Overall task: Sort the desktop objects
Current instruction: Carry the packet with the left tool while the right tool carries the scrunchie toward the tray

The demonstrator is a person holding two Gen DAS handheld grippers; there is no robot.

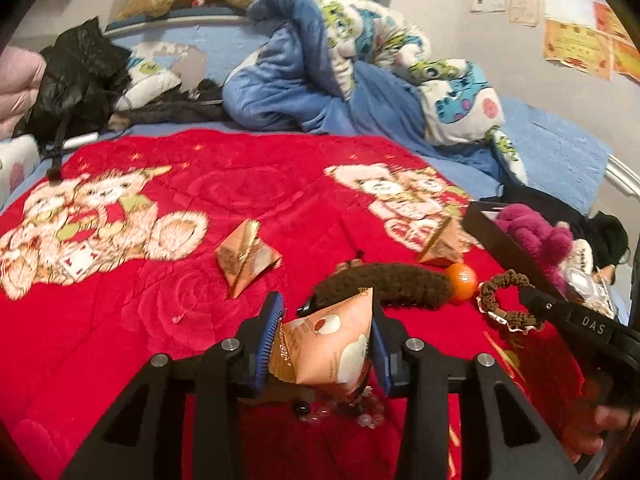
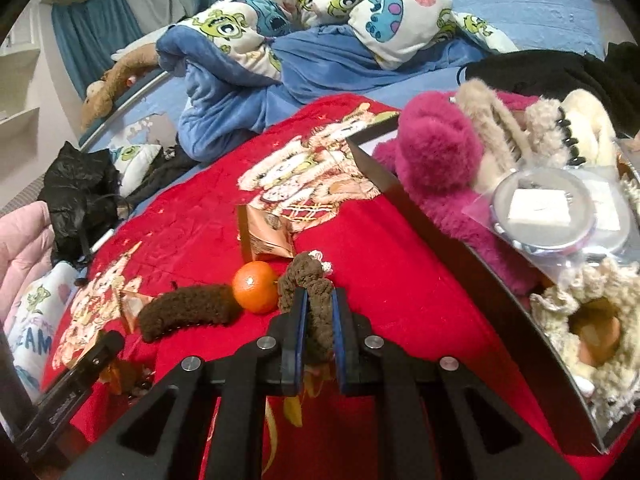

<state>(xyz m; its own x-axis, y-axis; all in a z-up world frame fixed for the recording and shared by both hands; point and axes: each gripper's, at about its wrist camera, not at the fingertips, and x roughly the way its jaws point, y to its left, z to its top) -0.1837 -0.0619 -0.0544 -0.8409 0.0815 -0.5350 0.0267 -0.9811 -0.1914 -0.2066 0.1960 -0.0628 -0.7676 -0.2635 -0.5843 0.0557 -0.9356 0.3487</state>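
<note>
Hand-held gripper [image 1: 324, 344] hides beads [image 1: 340, 414], pouch [image 1: 324, 344] clamped

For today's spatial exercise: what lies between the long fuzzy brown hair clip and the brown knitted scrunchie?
A small round orange tangerine, touching the clip and beside the scrunchie, in the right wrist view.

On the bed blanket [image 2: 400, 280], a tangerine [image 2: 256, 287] lies between a fuzzy hair clip [image 2: 188, 312] to its left and a scrunchie [image 2: 308, 280] to its right; a packet [image 2: 266, 236] behind; a box [image 2: 460, 264] of plush items far right

Both wrist views close, facing the bed, sharing the orange [image 1: 461, 277] [image 2: 255, 287]
</note>
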